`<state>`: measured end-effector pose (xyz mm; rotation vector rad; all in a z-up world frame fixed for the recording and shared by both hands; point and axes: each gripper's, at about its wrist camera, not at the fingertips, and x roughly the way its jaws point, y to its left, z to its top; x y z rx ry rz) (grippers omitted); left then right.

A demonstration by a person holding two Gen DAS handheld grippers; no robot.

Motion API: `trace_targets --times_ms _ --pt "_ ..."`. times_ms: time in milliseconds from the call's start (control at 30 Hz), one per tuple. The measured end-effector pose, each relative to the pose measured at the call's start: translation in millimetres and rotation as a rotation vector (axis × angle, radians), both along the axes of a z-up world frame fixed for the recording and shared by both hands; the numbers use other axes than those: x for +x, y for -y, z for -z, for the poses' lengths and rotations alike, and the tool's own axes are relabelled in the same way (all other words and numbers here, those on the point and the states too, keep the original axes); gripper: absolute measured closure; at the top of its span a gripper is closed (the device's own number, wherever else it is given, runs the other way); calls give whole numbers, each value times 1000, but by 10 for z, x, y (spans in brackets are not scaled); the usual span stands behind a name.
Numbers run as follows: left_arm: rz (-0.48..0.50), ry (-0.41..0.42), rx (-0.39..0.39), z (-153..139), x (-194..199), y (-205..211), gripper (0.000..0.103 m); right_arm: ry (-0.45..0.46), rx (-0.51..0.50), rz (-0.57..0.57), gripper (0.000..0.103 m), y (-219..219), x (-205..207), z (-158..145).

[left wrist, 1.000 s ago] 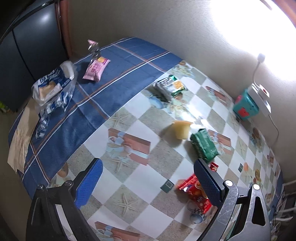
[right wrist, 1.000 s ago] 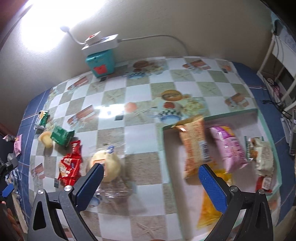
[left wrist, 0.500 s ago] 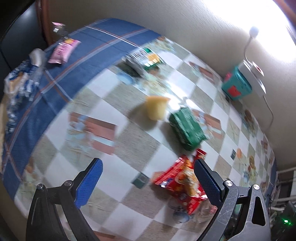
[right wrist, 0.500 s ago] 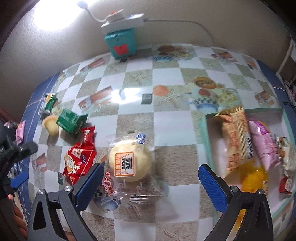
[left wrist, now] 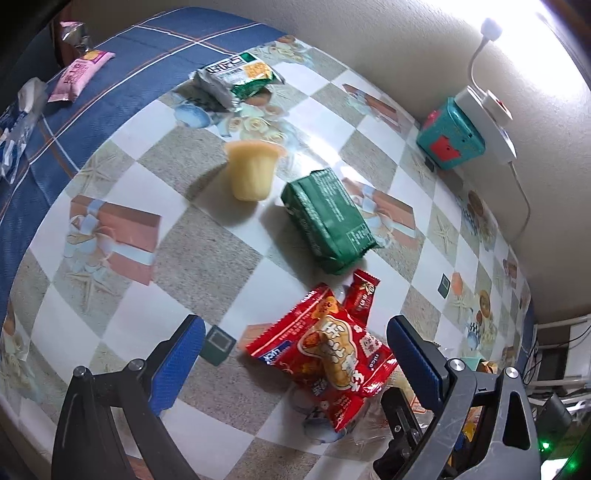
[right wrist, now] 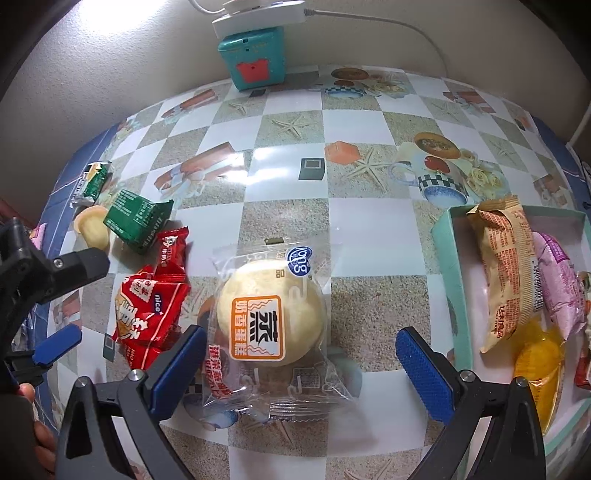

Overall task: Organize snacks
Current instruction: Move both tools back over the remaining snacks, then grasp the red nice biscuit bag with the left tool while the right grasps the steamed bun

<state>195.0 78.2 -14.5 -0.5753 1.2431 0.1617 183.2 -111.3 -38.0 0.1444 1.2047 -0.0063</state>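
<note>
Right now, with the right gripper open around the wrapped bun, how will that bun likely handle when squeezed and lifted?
The wrapped bun looks soft and puffy, so a firm squeeze would probably dent it. Its clear, loose wrapper seems slick and crinkly, so the fingers might slip on film rather than bun. It is probably light for its size.

We see a teal box (right wrist: 255, 61) at the desk's (right wrist: 288, 192) back edge by the wall (right wrist: 110, 74), w/ a white power strip (right wrist: 258, 18) on top, cable (right wrist: 406, 26) trailing right.
</note>
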Motion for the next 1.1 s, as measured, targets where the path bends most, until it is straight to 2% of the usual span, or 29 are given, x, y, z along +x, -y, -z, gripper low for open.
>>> trace_targets --times_ms 200,300,567,933,1100 --pt "-1 9 -31 89 65 104 4 1 0 10 0 29 -1 14" --pt "4 -11 -13 152 81 148 4 2 -3 5 0 35 -2 17" --pt "46 -48 -10 247 136 222 4 17 28 -7 15 40 -7 -1" --pt "97 -61 35 287 201 438 5 -3 35 15 18 137 2 39" --pt "105 -47 29 274 190 450 17 -4 46 21 21 164 6 56"
